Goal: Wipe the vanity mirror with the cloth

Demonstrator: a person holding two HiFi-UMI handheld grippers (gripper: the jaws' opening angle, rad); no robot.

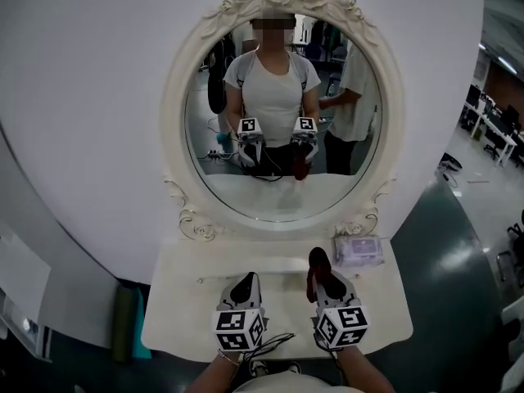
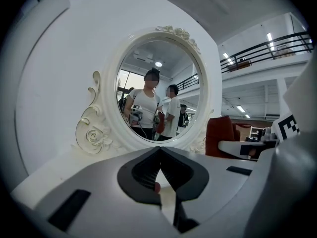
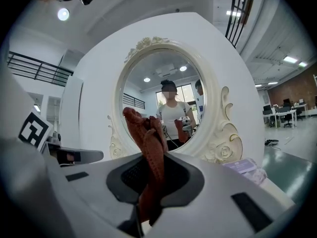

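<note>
Grey left hand-held gripper (image 1: pixel 244 285) and right hand-held gripper (image 1: pixel 323 278); black-and-white marker cubes (image 1: pixel 239 330); white T-shirt (image 1: pixel 273 88)

Wipes pack (image 1: pixel 359 250) lies flat on the table (image 1: pixel 188 301), back right corner. Big round white panel (image 1: pixel 98 97) stands right behind the table. Dark roll (image 1: pixel 123 322) and a teal thing (image 1: pixel 140 327) stand side by side just off the table's left edge; can't tell what they are. Dark green floor (image 1: pixel 446 244). Desks (image 1: pixel 495 133) far right, well apart. Balcony railing (image 2: pixel 267 43) high up, ceiling light (image 3: pixel 63 14) on
</note>
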